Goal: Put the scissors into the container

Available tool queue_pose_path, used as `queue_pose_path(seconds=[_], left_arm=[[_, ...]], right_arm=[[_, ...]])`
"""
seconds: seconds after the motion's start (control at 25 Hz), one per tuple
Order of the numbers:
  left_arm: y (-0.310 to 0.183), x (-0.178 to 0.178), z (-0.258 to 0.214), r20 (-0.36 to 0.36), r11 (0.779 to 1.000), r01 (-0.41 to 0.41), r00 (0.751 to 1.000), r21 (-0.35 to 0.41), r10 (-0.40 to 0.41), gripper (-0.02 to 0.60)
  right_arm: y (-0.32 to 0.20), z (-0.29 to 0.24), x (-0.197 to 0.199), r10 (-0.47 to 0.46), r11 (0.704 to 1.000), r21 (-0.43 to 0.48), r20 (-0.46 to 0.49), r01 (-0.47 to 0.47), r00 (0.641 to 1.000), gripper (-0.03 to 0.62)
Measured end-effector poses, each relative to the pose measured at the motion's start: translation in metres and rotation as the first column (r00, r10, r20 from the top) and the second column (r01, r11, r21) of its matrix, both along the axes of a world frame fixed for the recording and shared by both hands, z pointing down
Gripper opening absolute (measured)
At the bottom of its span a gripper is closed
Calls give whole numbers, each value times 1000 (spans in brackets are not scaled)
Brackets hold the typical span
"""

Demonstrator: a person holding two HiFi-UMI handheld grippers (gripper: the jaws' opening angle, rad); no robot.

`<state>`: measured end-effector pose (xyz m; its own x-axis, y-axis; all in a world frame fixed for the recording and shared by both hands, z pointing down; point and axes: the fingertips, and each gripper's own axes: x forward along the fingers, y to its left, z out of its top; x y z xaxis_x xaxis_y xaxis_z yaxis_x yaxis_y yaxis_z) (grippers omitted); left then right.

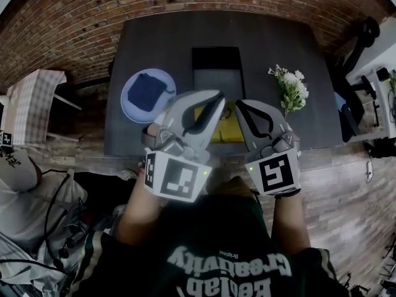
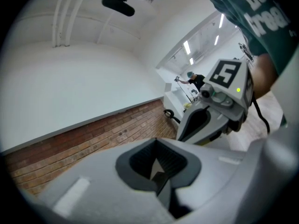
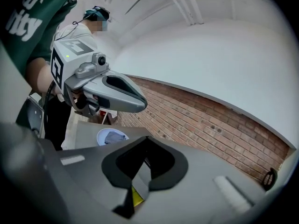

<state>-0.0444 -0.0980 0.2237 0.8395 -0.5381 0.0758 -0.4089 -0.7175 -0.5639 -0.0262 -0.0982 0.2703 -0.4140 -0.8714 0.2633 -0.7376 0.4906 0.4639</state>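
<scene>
A dark rectangular container (image 1: 216, 73) stands open-topped at the middle of the dark table (image 1: 154, 42). Both grippers hover side by side over the table's front edge. My left gripper (image 1: 218, 99) has its jaws pressed together with nothing in them, as the left gripper view shows (image 2: 160, 174). My right gripper (image 1: 241, 107) is beside it, jaws also closed and empty (image 3: 139, 183). Under and between them lies a yellow item (image 1: 224, 130), mostly hidden. I cannot tell whether it is the scissors.
A pale blue plate (image 1: 131, 104) with a dark blue pouch (image 1: 150, 90) sits left of the container. A sprig of white flowers (image 1: 292, 88) lies at the right. A brick wall (image 1: 74, 17) runs behind the table. A checked chair (image 1: 31, 104) stands at far left.
</scene>
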Motion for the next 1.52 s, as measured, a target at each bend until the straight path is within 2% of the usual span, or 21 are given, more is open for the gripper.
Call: queue_pose_path(seconds=[0.72,1.52], left_arm=[[57,40,-12,0,990,138,990,28,-138,2],[144,42,-19,-21,966,252,968,51,-251,3]], right_arm=[[58,-13,33,-154,988,29,17,153,988,6],[141,-21,40,-247,967,69,37,244,968,6]])
